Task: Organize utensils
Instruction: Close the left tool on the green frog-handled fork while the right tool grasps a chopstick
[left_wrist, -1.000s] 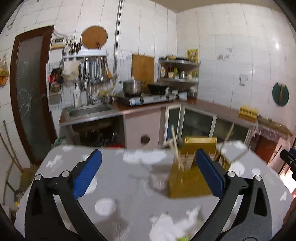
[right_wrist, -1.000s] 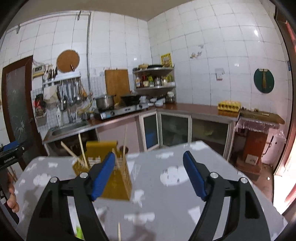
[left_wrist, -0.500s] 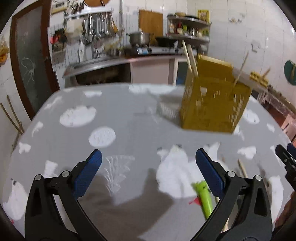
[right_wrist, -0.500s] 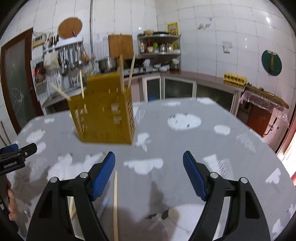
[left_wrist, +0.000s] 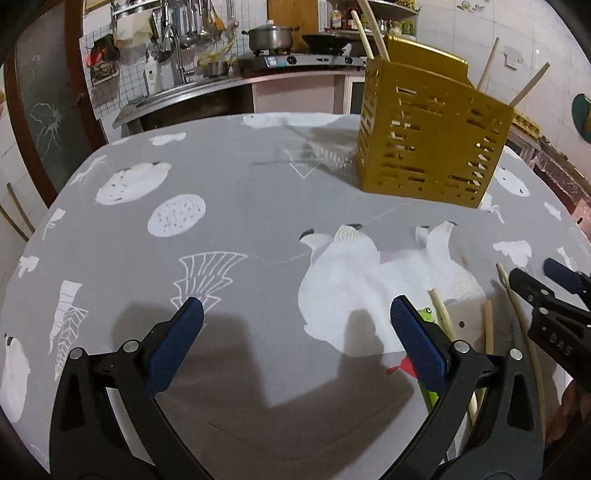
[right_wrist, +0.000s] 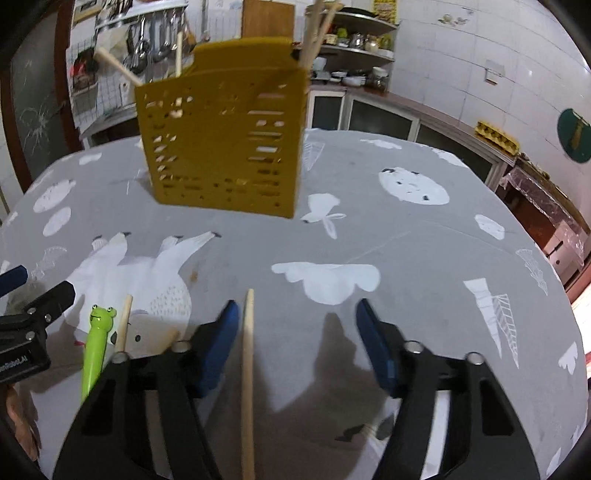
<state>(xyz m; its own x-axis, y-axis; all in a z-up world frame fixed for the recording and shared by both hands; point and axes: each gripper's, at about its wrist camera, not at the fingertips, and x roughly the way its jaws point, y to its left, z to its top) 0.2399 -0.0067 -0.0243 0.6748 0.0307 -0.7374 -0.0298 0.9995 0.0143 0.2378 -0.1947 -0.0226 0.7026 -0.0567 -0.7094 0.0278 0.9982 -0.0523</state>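
- I am holding the left tongs (left_wrist: 295, 317) wide open over the grey worktop (left_wrist: 240, 192); nothing is between the pads, only cloth w/ white animal prints.
- The right tongs (right_wrist: 295, 325) are about half open, jaws have just been closing. One chopstick (right_wrist: 248, 369) is lying between them, close to the left pad, not gripped yet.
- The yellow utensil holder (right_wrist: 225, 147) is standing upright at the far side of the worktop, w/ several chopsticks sticking out.
- Green frog pen (right_wrist: 96, 343) and 2 more chopsticks (left_wrist: 489, 328) are lying flat between both tongs, well apart from the holder.
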